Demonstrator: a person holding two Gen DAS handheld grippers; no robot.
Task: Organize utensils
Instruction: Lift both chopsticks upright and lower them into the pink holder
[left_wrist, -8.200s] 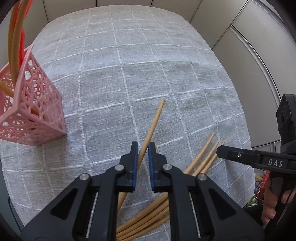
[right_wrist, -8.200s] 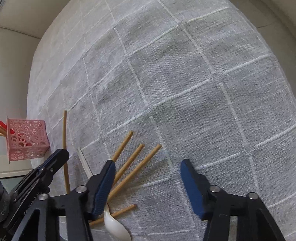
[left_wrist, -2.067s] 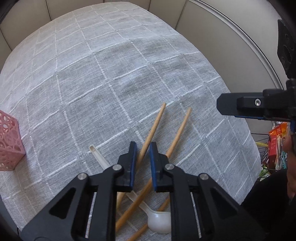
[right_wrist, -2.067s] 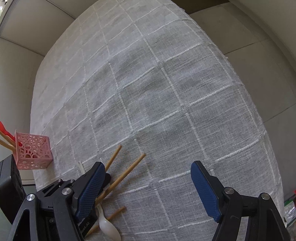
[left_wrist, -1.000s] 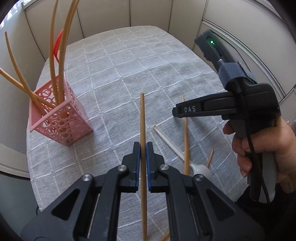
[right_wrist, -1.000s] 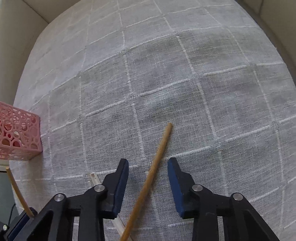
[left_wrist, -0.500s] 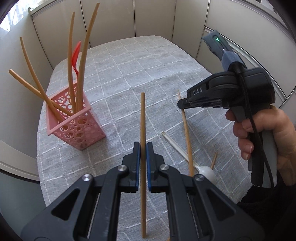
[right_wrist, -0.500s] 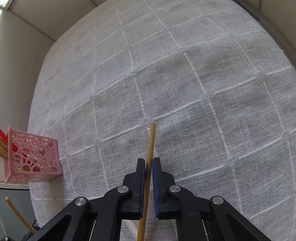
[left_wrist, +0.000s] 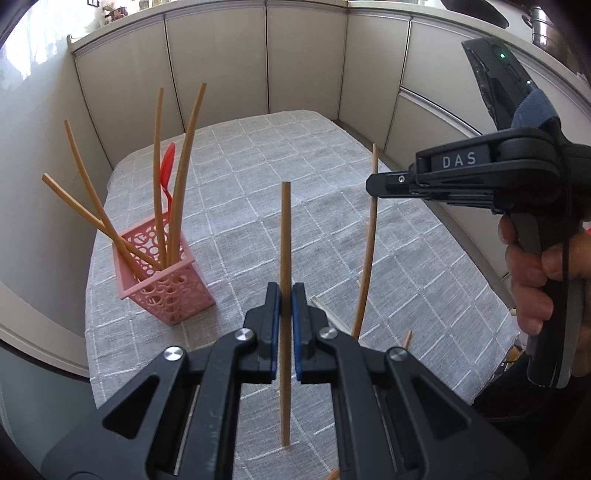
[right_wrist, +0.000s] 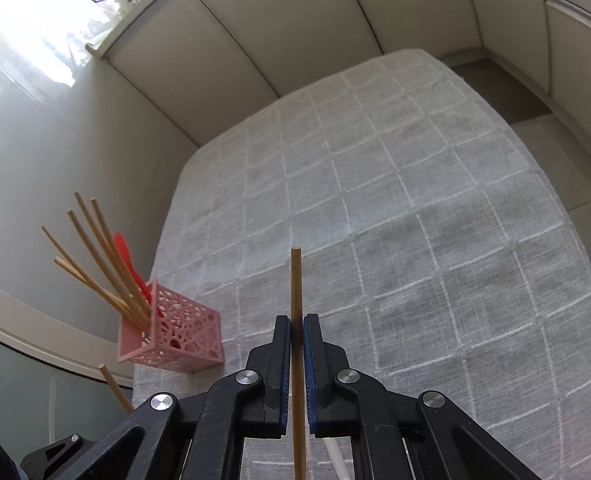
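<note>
I have one wooden chopstick (left_wrist: 285, 258) pinched in my left gripper (left_wrist: 284, 317), and a second chopstick (right_wrist: 296, 295) pinched in my right gripper (right_wrist: 295, 354), both jaws narrowed onto the shafts with the tips standing out ahead. They look light, stiff and smooth, so I judge a pinch near the middle keeps them from pivoting or slipping. The pink holder (left_wrist: 166, 291) sits ahead and left of both tools, already bristling with sticks
</note>
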